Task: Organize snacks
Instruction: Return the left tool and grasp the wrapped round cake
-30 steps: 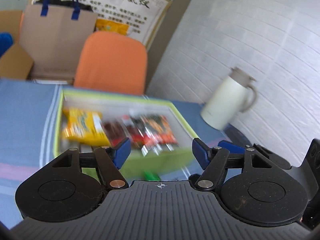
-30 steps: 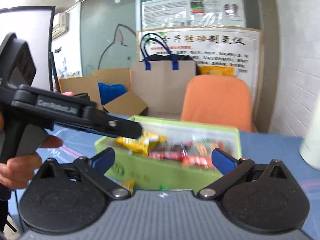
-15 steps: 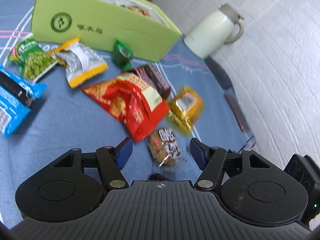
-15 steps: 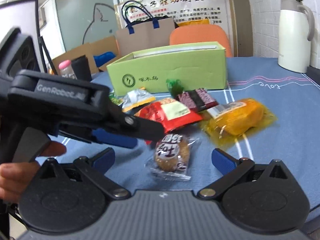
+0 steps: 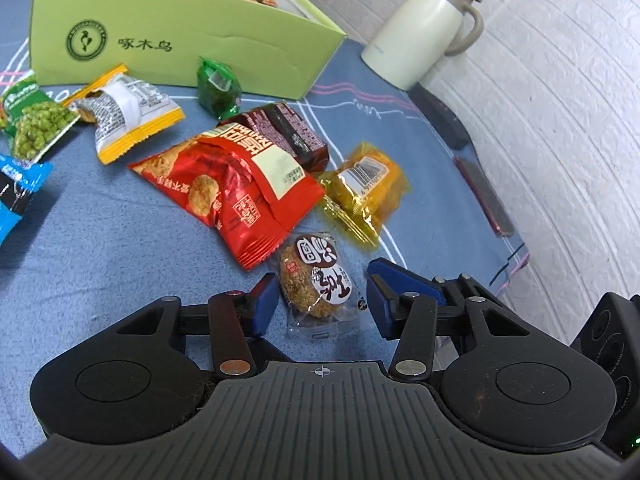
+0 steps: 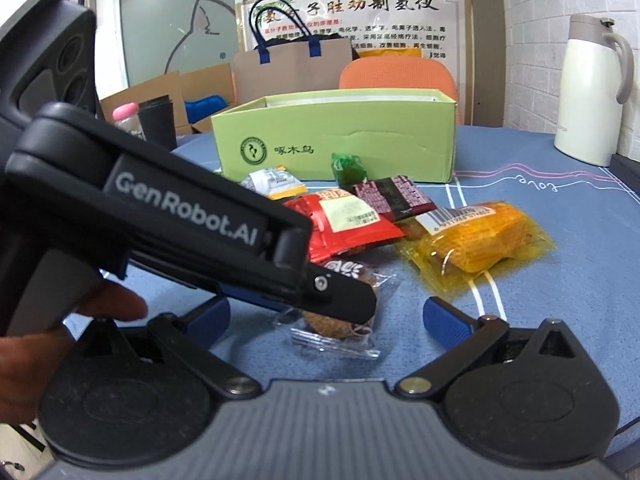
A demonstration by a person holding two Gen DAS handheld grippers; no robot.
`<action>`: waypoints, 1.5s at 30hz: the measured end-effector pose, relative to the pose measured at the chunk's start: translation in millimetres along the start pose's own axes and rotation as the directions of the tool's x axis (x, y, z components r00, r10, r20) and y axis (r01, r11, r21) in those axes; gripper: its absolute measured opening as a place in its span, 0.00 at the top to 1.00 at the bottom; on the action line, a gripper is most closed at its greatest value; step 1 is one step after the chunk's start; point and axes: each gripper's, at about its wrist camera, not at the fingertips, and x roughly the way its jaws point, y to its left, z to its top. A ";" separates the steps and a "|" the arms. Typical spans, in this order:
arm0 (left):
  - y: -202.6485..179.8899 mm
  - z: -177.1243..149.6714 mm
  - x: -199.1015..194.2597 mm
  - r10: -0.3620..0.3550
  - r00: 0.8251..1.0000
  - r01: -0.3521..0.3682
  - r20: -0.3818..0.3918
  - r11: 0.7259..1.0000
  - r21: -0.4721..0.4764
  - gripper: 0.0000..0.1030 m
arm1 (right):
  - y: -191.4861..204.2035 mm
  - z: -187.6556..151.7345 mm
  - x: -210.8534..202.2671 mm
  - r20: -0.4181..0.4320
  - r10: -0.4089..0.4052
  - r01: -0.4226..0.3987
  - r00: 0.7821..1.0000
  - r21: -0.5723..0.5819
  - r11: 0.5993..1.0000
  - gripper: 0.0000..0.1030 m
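We have our left tool closing around the wrapped round pastry on the surface, pads not yet touching, right tool apart; the slippery wrapper may slide out.

Left tongs: black linkage arms, blue ribbed pads, silver pivot screws, ribbed grey housing, white "GenRobot.AI" lettering on the side. Right tongs: same build.

White brick-pattern wall, orange chair, wall poster, cardboard boxes, blue-clothed counter, daylight.
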 end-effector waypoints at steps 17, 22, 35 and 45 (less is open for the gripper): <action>-2.4 4.4 6.2 -0.025 1.000 0.025 0.008 0.999 -0.019 0.32 | 24.0 1.9 13.4 -0.050 -0.083 0.079 0.995 -0.066 0.995 0.01; -8.8 0.9 5.2 0.004 1.000 -0.005 0.013 1.000 0.031 0.37 | 17.3 -1.3 2.9 -0.044 -0.030 0.027 0.999 -0.078 0.997 0.01; -0.4 -5.1 0.5 0.013 1.000 -0.014 0.009 0.999 0.050 0.82 | 37.7 -3.0 -4.7 -0.035 -0.010 0.006 0.999 -0.121 0.993 0.21; 34.1 -34.4 -59.3 0.136 0.988 -0.137 0.075 0.991 0.002 0.82 | 98.7 -3.2 -7.6 -0.052 0.144 -0.151 0.988 -0.170 0.974 0.25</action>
